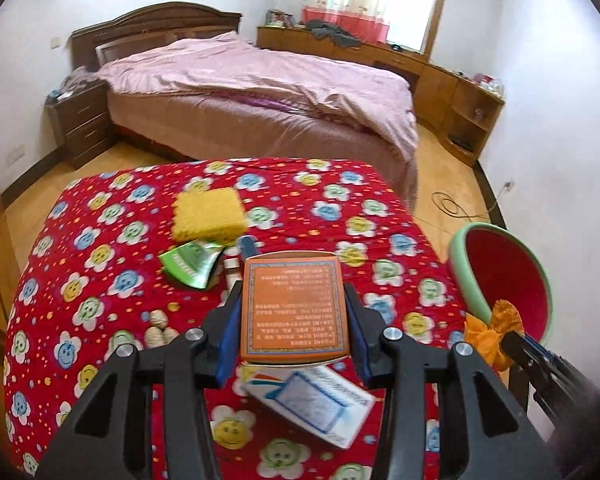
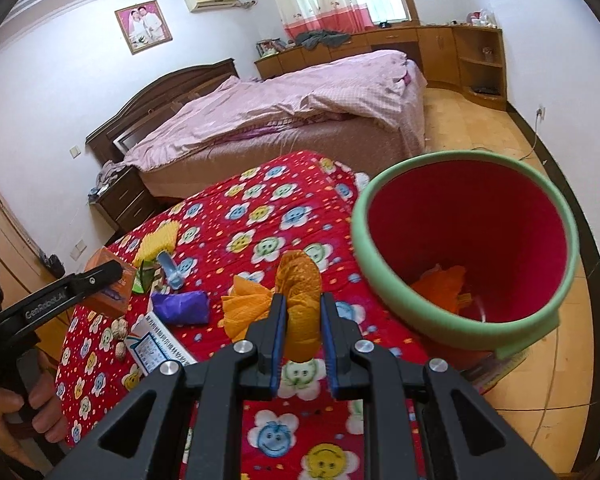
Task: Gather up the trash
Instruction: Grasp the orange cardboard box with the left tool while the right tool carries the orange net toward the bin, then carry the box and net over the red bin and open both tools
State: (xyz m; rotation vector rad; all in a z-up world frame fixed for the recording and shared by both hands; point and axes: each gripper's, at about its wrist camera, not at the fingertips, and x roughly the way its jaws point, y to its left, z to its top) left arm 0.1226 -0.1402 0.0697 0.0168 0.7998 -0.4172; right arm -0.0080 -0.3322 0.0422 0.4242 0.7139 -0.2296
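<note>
Left gripper, centre frame, clamped an orange box. Right gripper pinched an orange wrapper at lower centre. The red bin, right of frame, held orange scraps.

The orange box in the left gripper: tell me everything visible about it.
The orange box is flat, rectangular, apparently cardboard, with a bordered panel of small print on its broad face and a pale edge. It looks closed and undamaged. The left gripper is shut on its two long sides, holding it lifted above the red cloth and a white box. Only the gripper visibly touches it.
</note>
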